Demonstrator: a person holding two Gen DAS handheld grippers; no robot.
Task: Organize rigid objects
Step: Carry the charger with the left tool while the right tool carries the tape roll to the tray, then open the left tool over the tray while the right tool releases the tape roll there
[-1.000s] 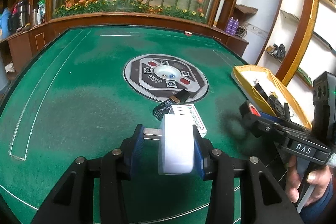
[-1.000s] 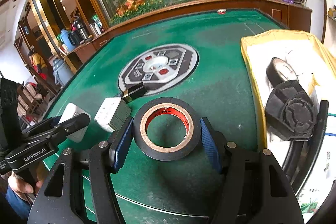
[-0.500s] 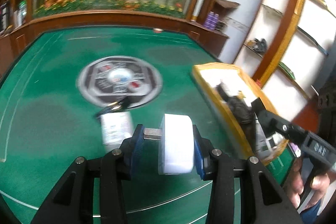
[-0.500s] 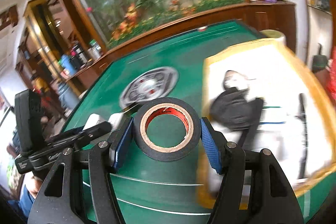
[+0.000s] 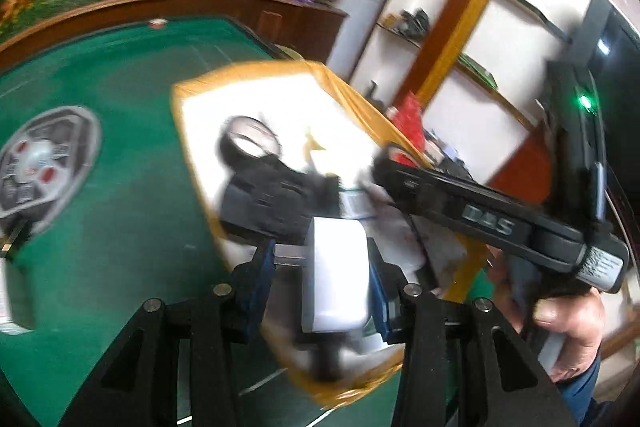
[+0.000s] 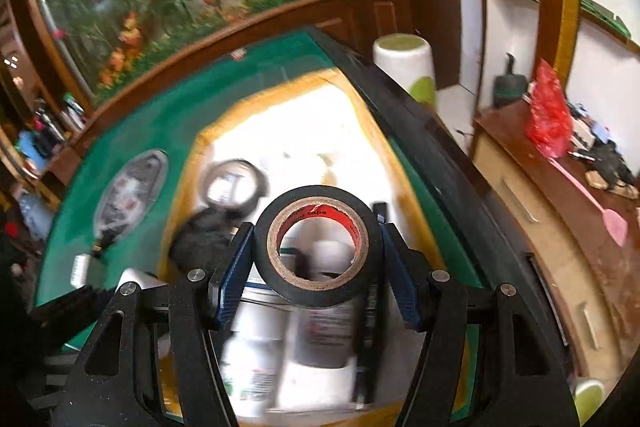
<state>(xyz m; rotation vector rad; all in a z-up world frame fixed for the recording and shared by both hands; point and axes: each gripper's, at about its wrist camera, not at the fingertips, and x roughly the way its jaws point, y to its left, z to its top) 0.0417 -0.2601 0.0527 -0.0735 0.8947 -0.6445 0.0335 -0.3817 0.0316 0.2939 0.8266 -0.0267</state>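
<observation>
I have the left gripper (image 5: 320,269) clamped on the white plug adapter (image 5: 334,277) and the right gripper (image 6: 316,251) clamped on the black tape roll (image 6: 316,247), both over the yellow-rimmed tray (image 6: 208,143), green surface (image 5: 120,195) at nine o'clock

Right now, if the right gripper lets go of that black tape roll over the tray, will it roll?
Likely stiff: the tape roll keeps its ring shape between the pads. Probably light, being hollow. Dropped on edge it may roll; the yellow-rimmed tray should stop it.
</observation>
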